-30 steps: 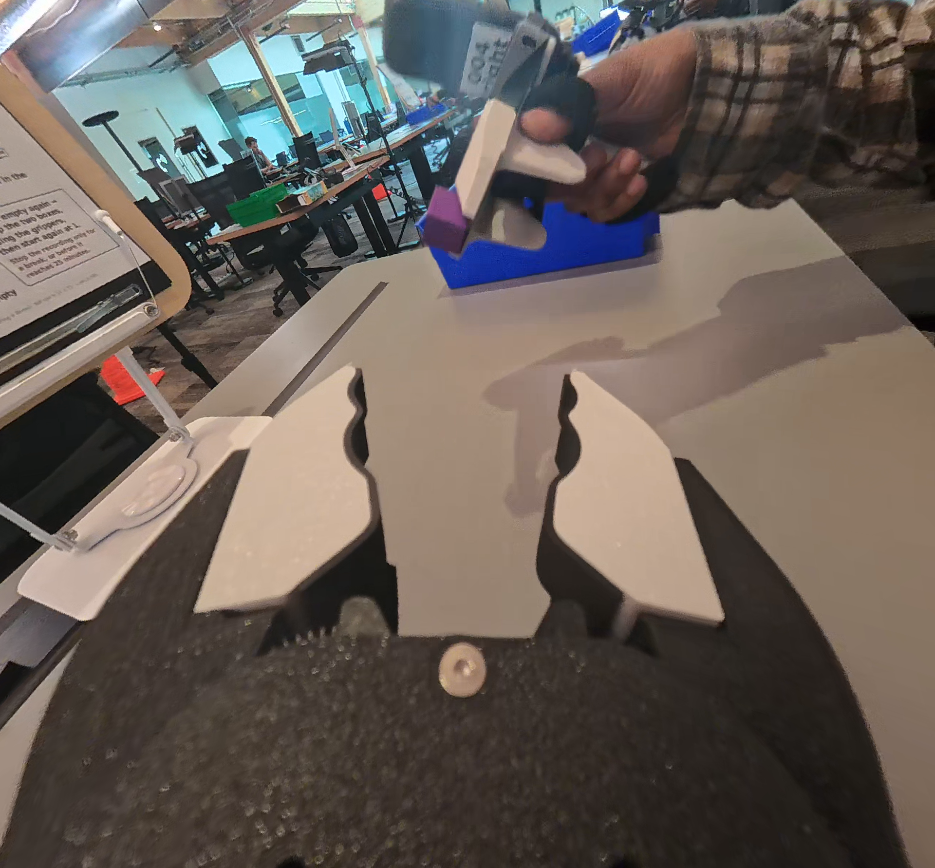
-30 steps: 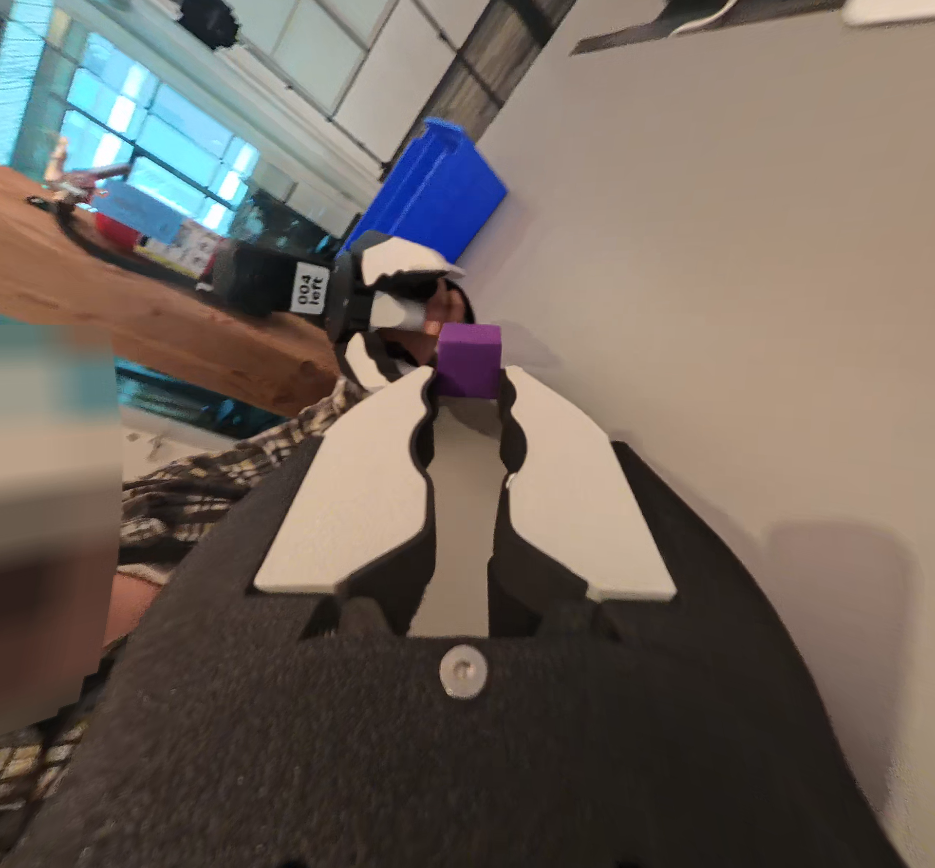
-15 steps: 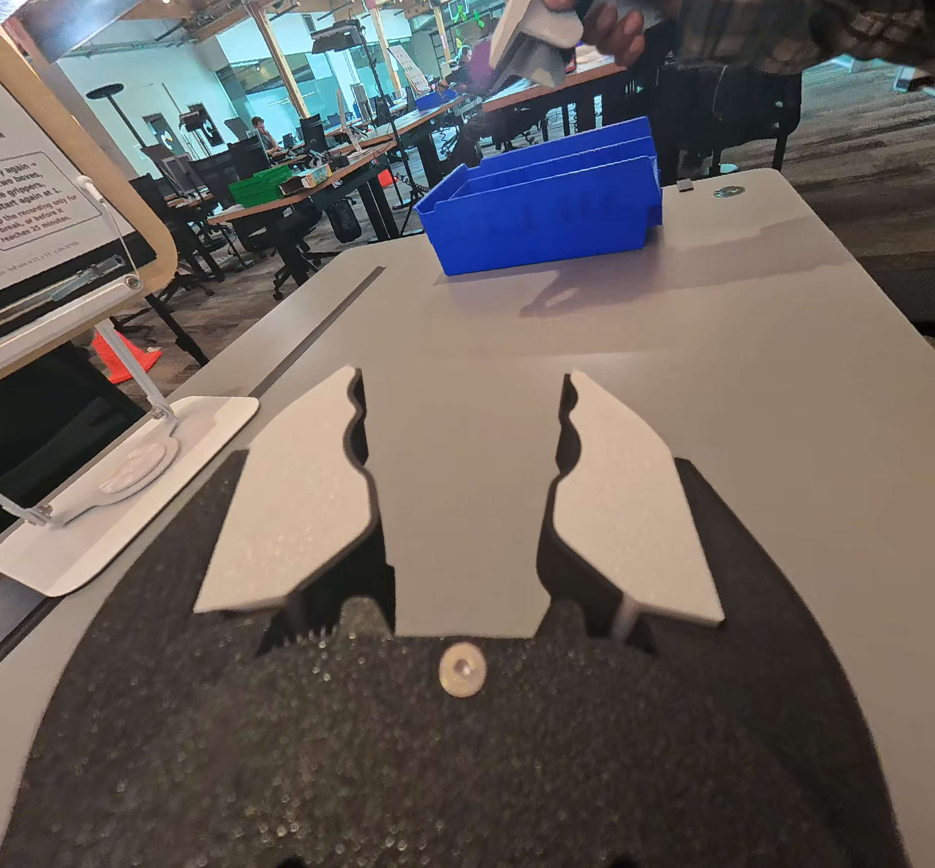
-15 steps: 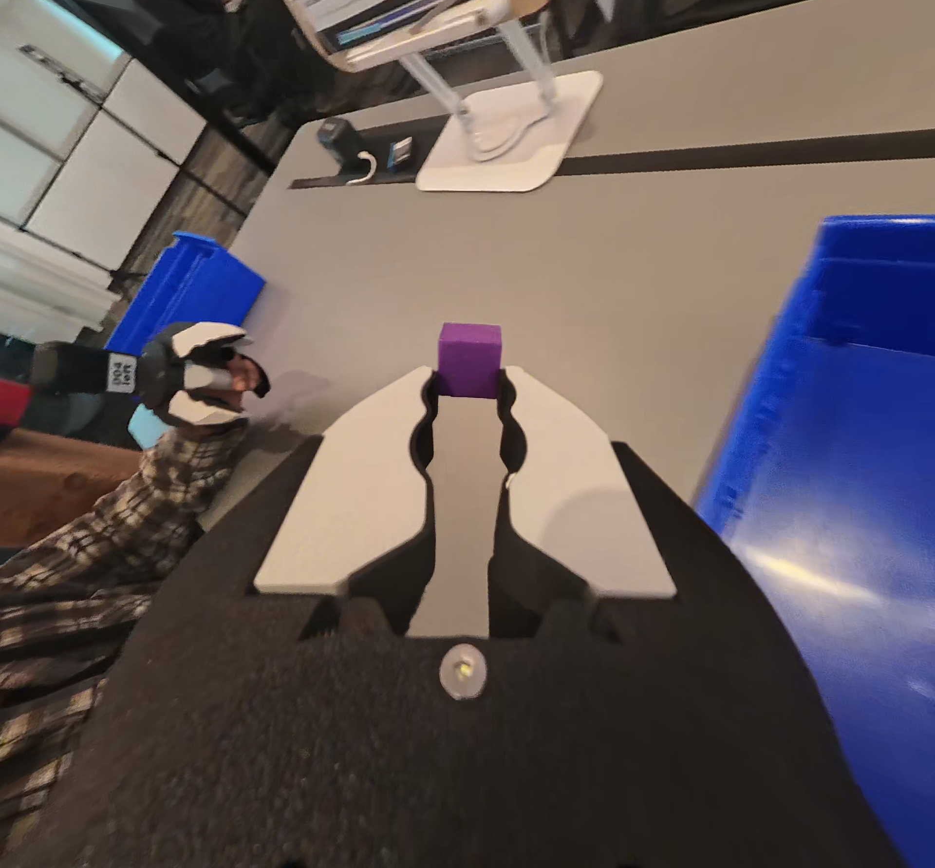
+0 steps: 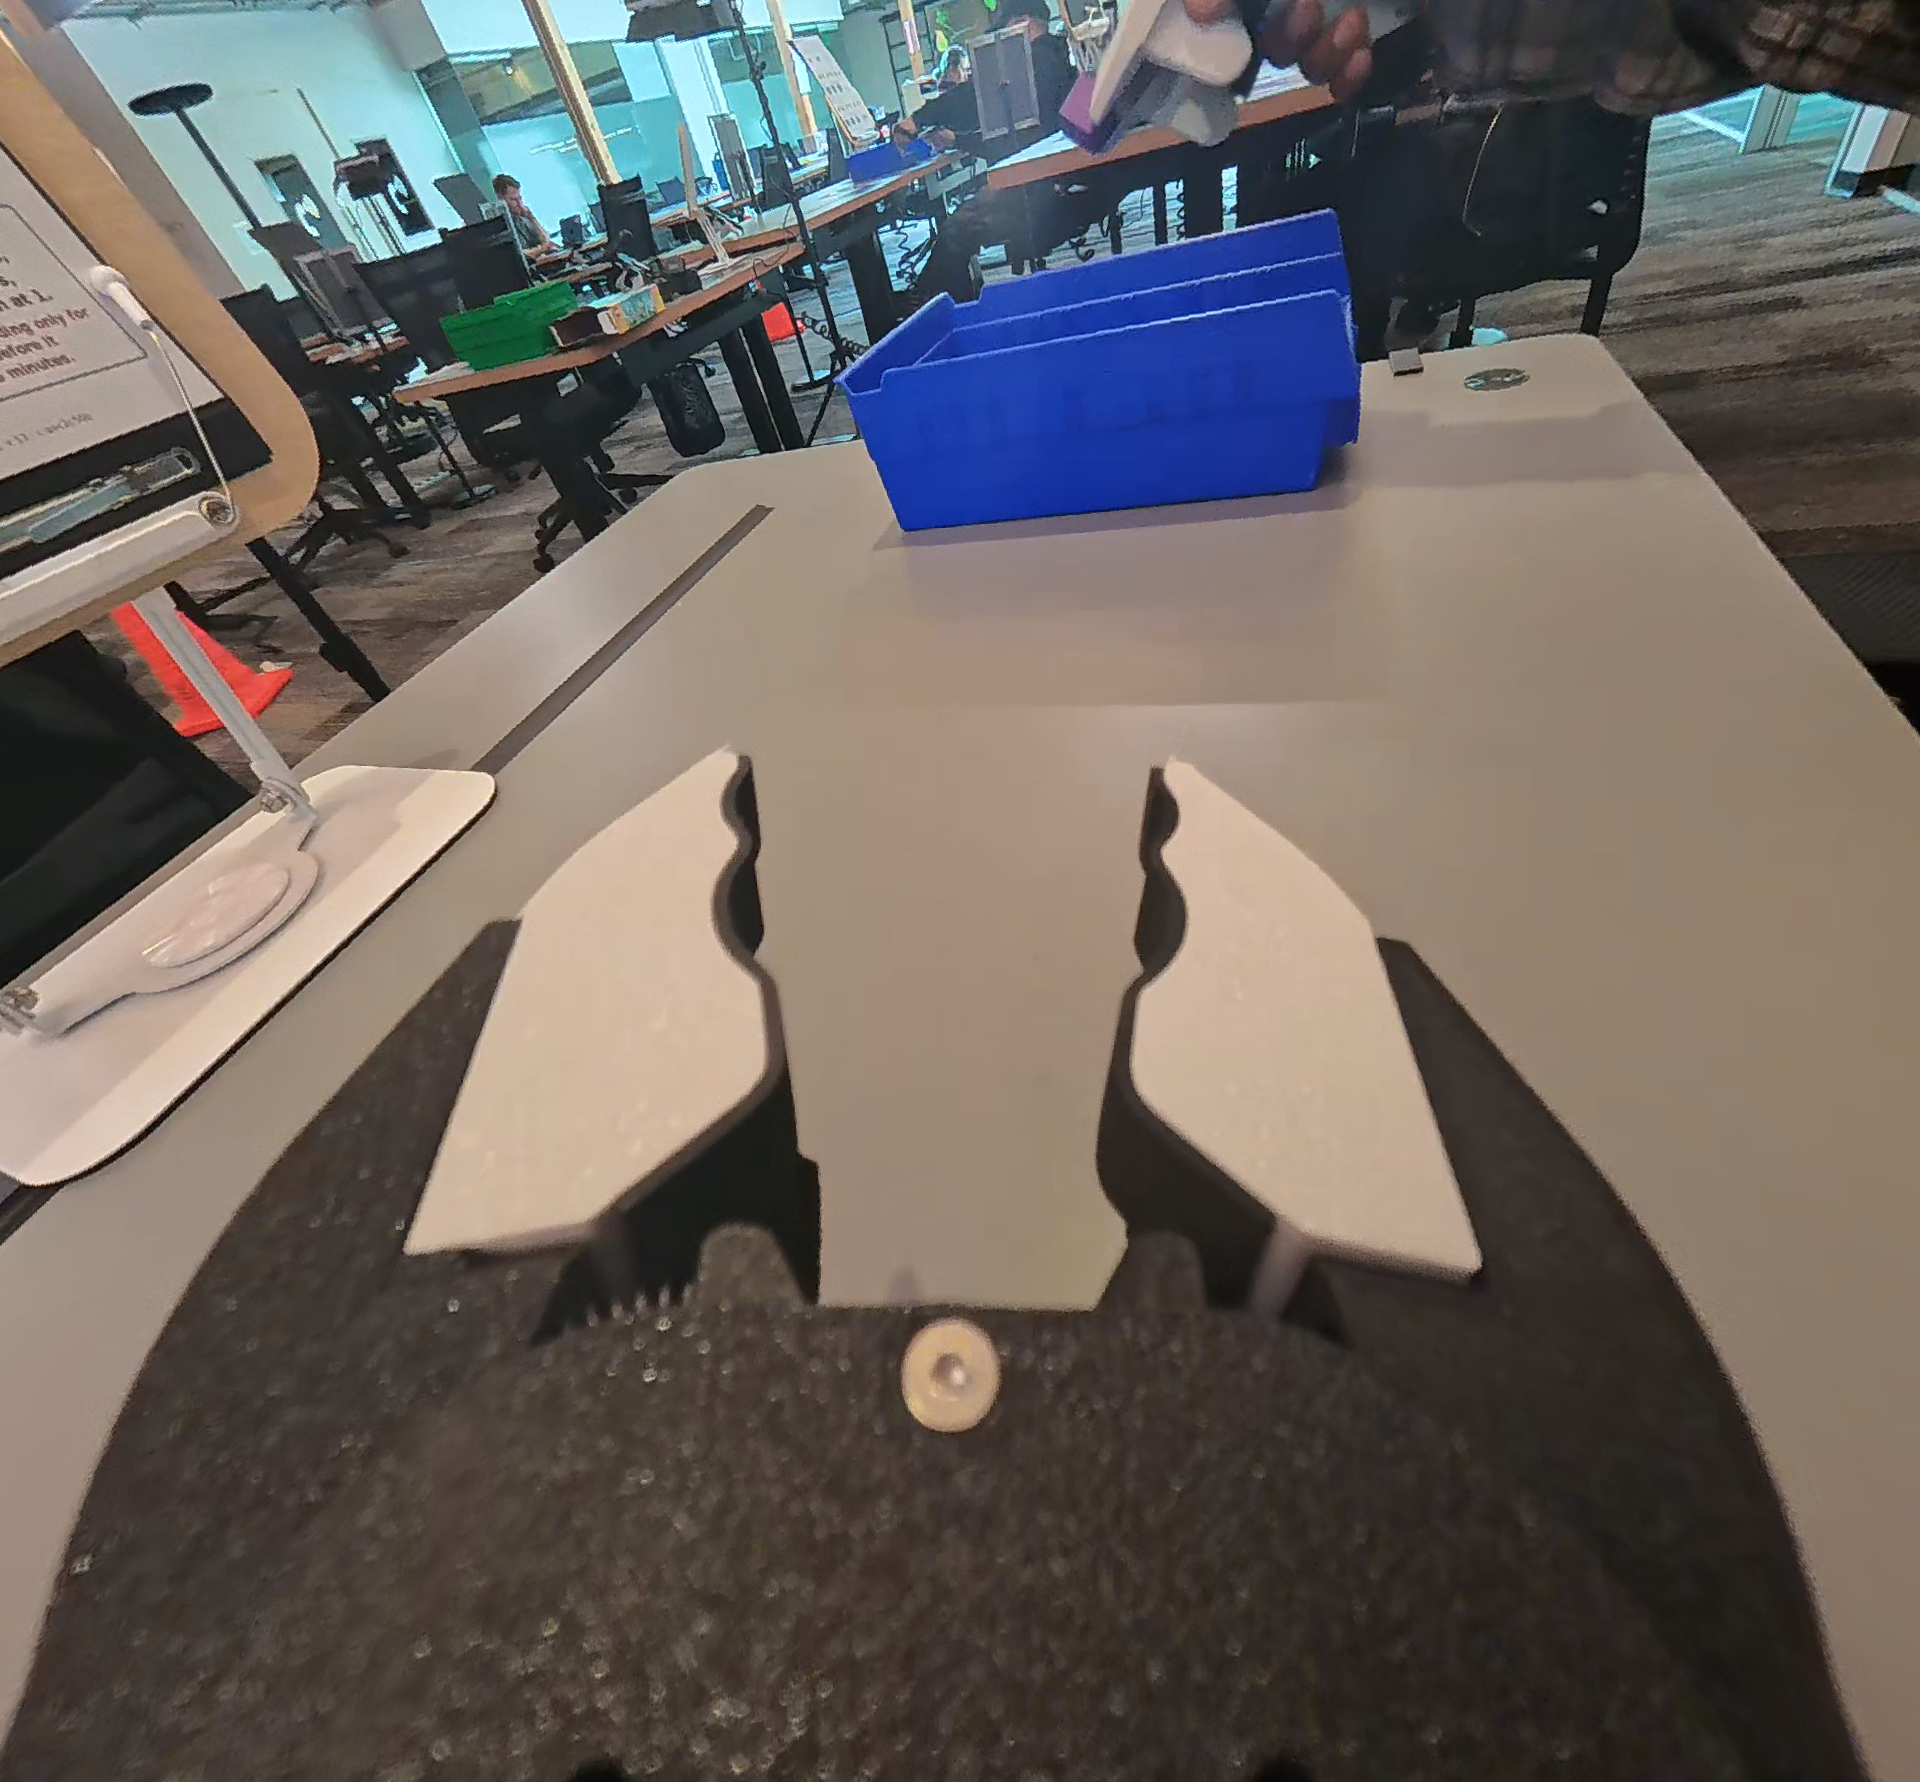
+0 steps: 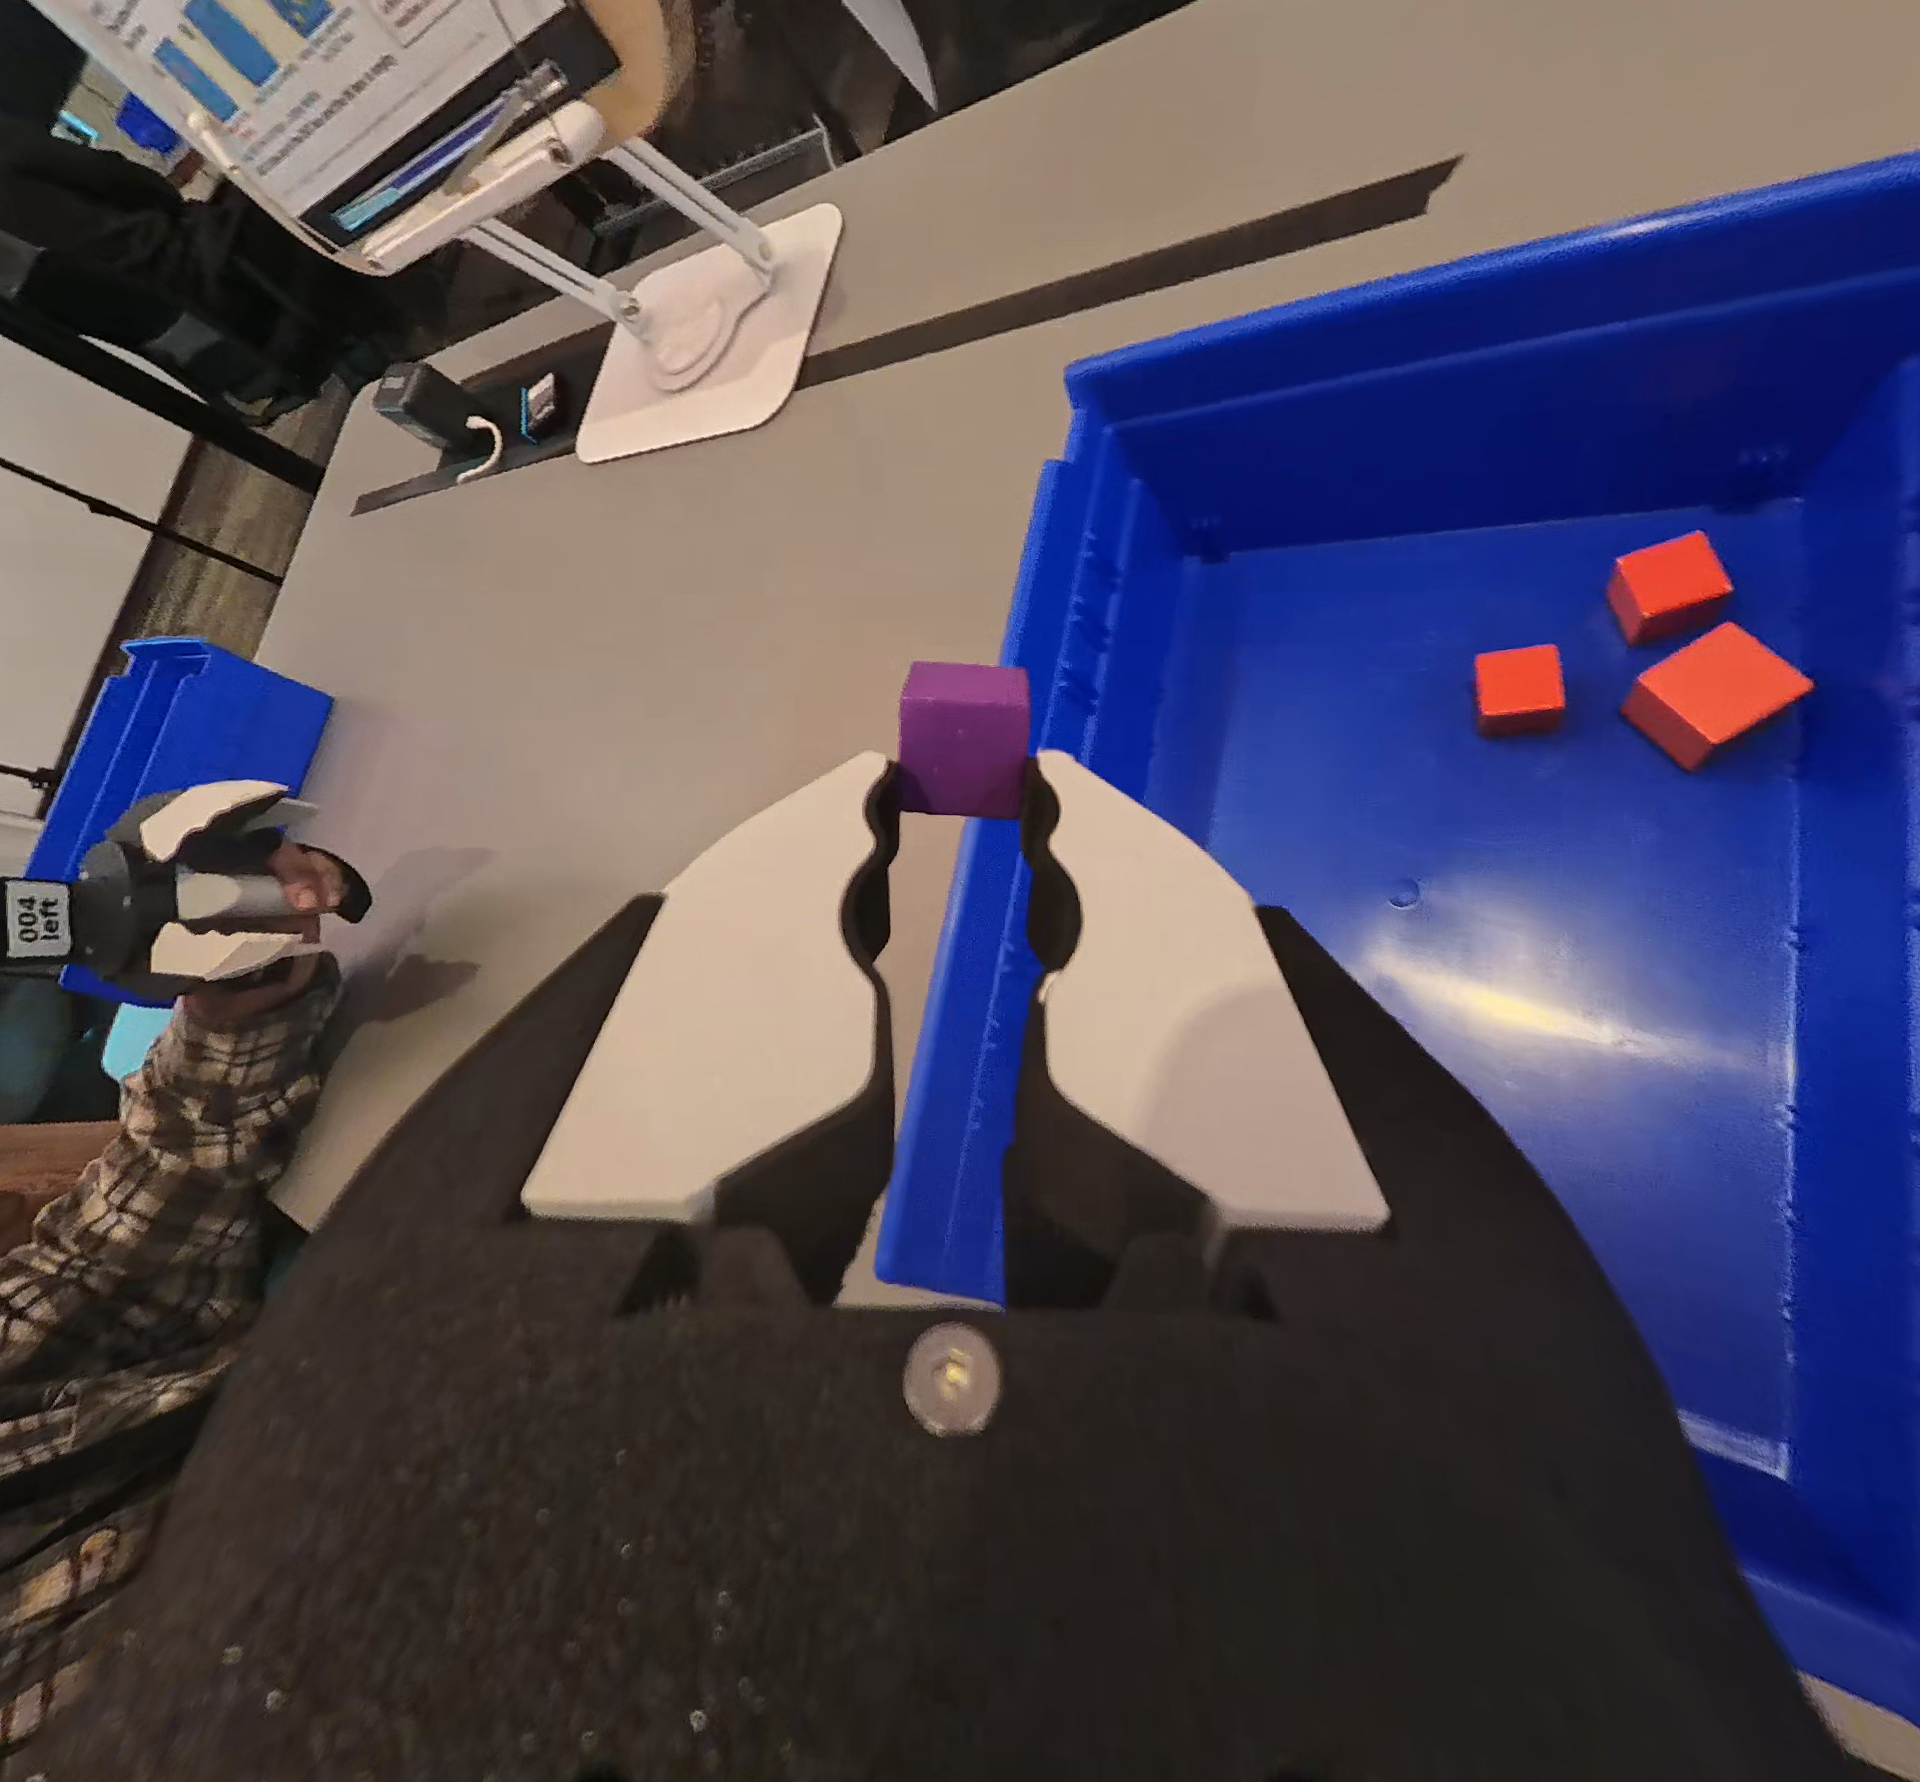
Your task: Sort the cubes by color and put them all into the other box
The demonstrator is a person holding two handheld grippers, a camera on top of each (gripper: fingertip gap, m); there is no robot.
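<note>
Blue plastic marks both ends of this job: at nine o'clock in the right wrist view sits the smaller blue box (image 6: 177,724), apparently the source, though its inside is hidden. Just below it the left hand-held gripper (image 6: 223,885) hovers low over the grey worktop (image 6: 665,589), fingers spread with nothing between them, likely parked out of the way while the other side works. At centre, the right hand-held gripper (image 6: 961,776) pinches a purple cube (image 6: 961,740) at its very fingertips, the cube lined up with the near wall of the larger blue box (image 6: 1091,589) and raised above it, judging by the left wrist view. Holding it by the tips should let it drop cleanly once it clears the rim. Farther toward two o'clock, three red cubes (image 6: 1662,662) lie grouped on the box floor, so the bare blue floor nearer the wall looks like the sensible spot for purple, kept apart by colour.
</note>
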